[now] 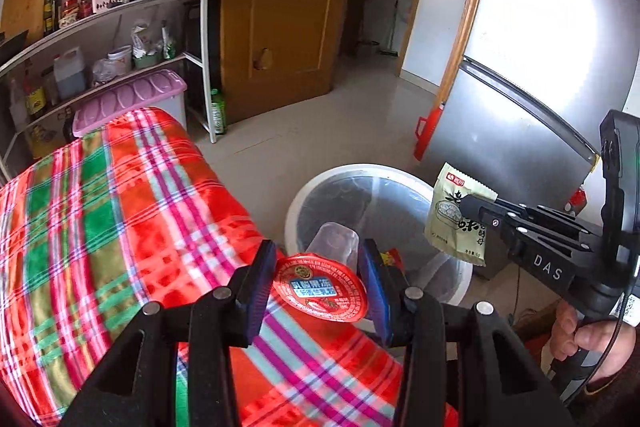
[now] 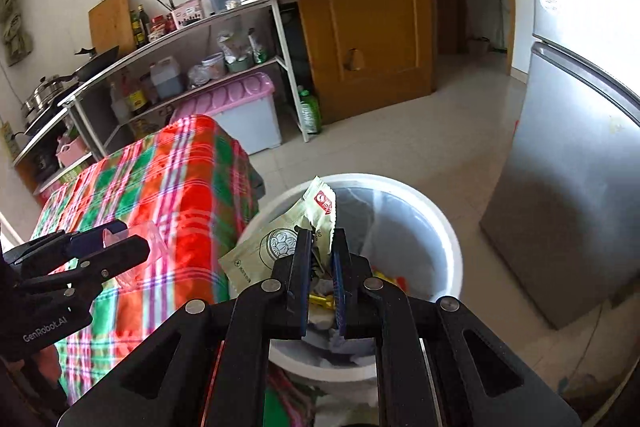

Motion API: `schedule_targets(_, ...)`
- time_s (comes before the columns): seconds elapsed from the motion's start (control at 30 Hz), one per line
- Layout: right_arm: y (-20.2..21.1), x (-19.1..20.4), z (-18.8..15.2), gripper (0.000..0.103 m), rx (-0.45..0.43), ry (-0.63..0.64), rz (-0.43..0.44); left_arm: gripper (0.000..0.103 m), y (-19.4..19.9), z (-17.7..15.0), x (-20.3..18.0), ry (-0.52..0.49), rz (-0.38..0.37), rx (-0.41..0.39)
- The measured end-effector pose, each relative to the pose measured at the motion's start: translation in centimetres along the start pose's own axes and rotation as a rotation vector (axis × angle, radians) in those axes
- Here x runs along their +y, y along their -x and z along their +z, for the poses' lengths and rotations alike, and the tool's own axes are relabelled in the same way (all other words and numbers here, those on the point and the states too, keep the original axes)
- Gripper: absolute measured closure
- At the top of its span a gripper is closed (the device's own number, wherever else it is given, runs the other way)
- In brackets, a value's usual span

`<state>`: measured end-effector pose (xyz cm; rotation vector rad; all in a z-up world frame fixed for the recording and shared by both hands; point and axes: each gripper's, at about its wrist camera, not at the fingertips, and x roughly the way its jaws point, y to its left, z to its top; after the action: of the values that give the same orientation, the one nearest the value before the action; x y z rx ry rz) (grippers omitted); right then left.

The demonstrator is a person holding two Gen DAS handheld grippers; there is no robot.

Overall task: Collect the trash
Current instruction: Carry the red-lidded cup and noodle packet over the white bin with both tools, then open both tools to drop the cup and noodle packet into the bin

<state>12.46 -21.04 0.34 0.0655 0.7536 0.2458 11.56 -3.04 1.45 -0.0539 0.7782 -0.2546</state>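
Pale-green packet (image 2: 280, 247), long axis running 8-to-2 o'clock, hangs pinched in the nearly closed right gripper (image 2: 322, 263) over the bin (image 2: 448, 227); left gripper (image 1: 318, 281) clamps a cup (image 1: 320, 287) at the bin's 9 o'clock, farther off.

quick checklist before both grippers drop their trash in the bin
1. Right gripper clamped on wrapper: ok.
2. Wrapper over bin mouth: ok, it hangs above the rim and opening.
3. Left gripper holding cup: ok, cup sits between its pads.
4. Cup over bin: not ok in the left wrist view, where its red lid hangs above the table edge; it needs to go further.
5. Bin has room: ok, some trash at the bottom only.
6. Grippers clear of each other: ok, apart.
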Motion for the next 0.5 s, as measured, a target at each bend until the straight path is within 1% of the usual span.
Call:
schedule_targets(0.1,-0.7,-2.2,-0.6,0.093,0.028,-0.019,-0.032,0.058,-1.6,0.3,-2.1,-0.034,-0.002,0.011)
schedule_targets(0.2,-2.0,-3.6,-1.2,0.093,0.074,-0.018,-0.052,0.058,-3.4,0.4,-3.4,-0.037,-0.030,0.046)
schedule_targets(0.37,-4.0,-5.2,-2.4,0.092,0.132,-0.022,-0.074,0.058,-6.0,0.2,-4.7,-0.049,-0.022,0.095)
schedule_targets(0.5,-5.2,-6.0,-2.8,0.092,0.151,-0.028,-0.094,0.058,-7.0,-0.1,-4.9,-0.040,-0.016,0.112)
